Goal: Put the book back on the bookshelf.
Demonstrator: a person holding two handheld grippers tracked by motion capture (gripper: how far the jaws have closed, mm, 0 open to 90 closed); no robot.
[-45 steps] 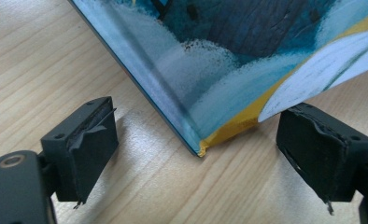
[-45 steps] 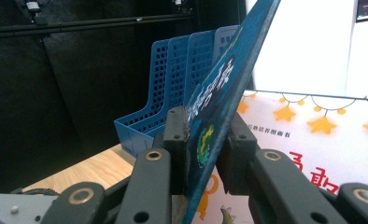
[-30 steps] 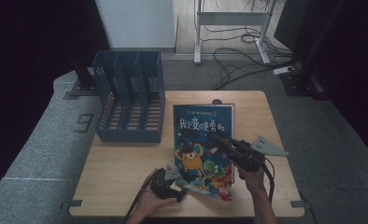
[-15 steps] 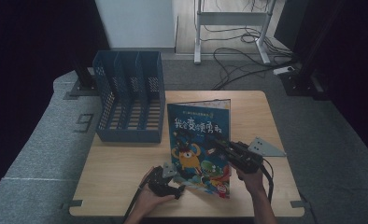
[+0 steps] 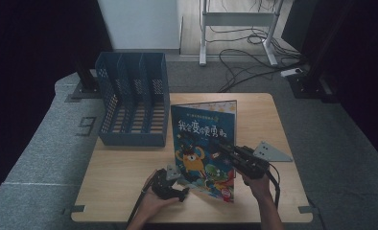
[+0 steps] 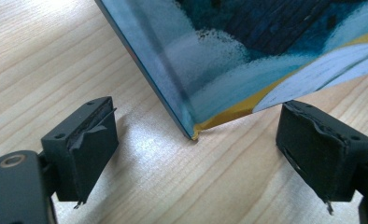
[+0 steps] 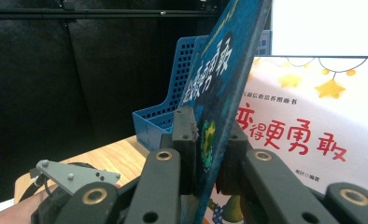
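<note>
Room: dark curtains flank the scene; grey floor (image 5: 43, 143) around the desk, cables and a white frame beyond it.
Desk (image 5: 124, 187): pale wood, rectangular; it carries the file rack, the book and both tongs.
File rack (image 5: 132, 103): blue, perforated, three compartments, at the desk's far left corner, just left of the book.
Book (image 5: 204, 143): a picture book with a dark blue cover, raised off the desk and tilted, near the desk's middle. Its long axis runs from the near edge of the desk up and away; the cover title faces the person. Its lower near corner (image 6: 194, 136) rests on the desk.
Right tongs (image 5: 225, 149): clenched on the book's cover, to the right of the book's middle; in the right gripper view the two jaws press the cover (image 7: 208, 144) from both sides, with the opened title page to its right.
Left tongs (image 5: 177, 189): released, jaws wide apart and gripping nothing, low over the desk at the book's lower left corner; that corner lies between the pads (image 6: 95, 135) without touching them.
</note>
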